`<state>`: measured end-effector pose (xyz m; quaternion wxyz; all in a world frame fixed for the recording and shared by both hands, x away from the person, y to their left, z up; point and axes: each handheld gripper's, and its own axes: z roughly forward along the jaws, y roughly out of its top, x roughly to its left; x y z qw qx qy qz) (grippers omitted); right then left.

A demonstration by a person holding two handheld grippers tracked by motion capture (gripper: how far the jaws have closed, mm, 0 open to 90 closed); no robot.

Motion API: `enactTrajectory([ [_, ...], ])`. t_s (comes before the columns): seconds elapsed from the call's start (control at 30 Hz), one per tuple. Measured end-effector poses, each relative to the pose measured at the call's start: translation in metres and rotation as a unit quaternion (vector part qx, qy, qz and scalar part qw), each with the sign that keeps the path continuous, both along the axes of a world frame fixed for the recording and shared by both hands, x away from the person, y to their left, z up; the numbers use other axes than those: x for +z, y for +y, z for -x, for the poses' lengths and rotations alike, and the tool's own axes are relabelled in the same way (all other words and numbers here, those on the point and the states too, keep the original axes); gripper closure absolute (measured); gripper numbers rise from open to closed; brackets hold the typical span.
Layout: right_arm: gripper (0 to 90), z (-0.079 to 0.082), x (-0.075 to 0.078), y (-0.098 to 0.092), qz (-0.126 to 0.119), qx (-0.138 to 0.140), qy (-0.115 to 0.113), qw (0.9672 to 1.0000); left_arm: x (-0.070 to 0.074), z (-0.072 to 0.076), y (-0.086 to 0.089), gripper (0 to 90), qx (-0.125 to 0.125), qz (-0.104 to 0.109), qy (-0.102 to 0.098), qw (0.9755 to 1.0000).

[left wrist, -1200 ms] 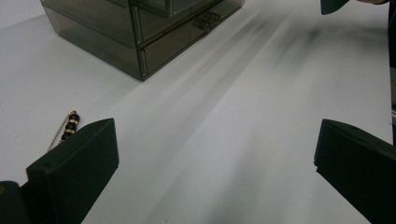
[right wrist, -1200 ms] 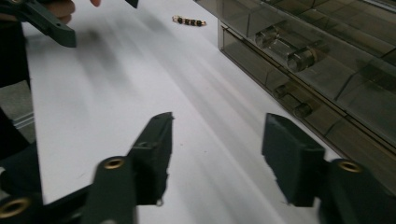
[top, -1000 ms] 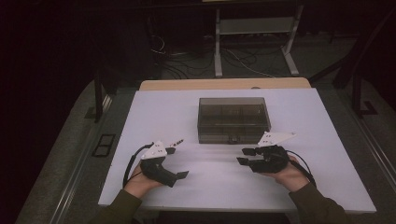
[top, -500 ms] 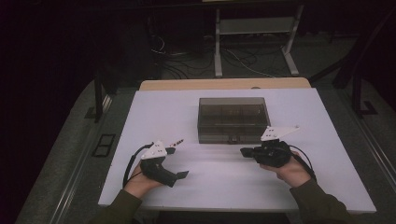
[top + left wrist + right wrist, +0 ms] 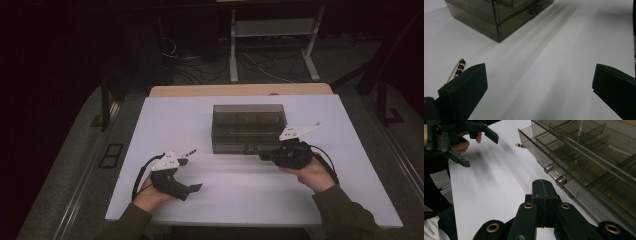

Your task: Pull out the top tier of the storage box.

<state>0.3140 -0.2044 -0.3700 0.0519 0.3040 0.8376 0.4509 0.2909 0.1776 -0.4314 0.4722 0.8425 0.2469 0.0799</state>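
A smoked clear drawer box (image 5: pixel 248 127) stands mid-table; it also appears in the left gripper view (image 5: pixel 499 17) and the right gripper view (image 5: pixel 586 157). A gold pin with black beads (image 5: pixel 189 151) lies on the white table left of the box, just beside my left jaw (image 5: pixel 459 68) and far off past the box corner (image 5: pixel 519 144). My left gripper (image 5: pixel 192 174) (image 5: pixel 539 85) (image 5: pixel 480 148) is open and empty, resting near the pin. My right gripper (image 5: pixel 264 156) (image 5: pixel 541 182) is shut with nothing between its pads, its tips just short of a drawer knob (image 5: pixel 561 180) on the box front.
The white table top (image 5: pixel 240 190) has a wooden strip along its far edge (image 5: pixel 240 90). Dark floor with cables and a metal stand (image 5: pixel 272 35) lies beyond. A second drawer knob (image 5: pixel 548 168) sits left of the first.
The right gripper's jaws have shut and the hand has lifted a little and moved left toward the box front. The left gripper has stayed in place.
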Motion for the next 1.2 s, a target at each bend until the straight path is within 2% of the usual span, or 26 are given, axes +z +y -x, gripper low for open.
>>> enactTrajectory([
  [0.53, 88.7, -0.019, 0.015, 0.001, -0.001, -0.006, -0.005, 1.0000, -0.001, 0.001, -0.001, 0.0, 0.001, 0.004, -0.001, 1.0000],
  [0.83, 88.8, -0.029, 0.020, 0.007, 0.012, 0.000, -0.017, 0.9998, -0.001, 0.000, 0.000, 0.0, -0.002, -0.001, 0.000, 1.0000],
  [1.2, 88.7, -0.043, 0.020, 0.012, 0.024, -0.006, -0.015, 0.9996, -0.001, 0.000, 0.001, 0.0, 0.000, 0.003, -0.001, 1.0000],
])
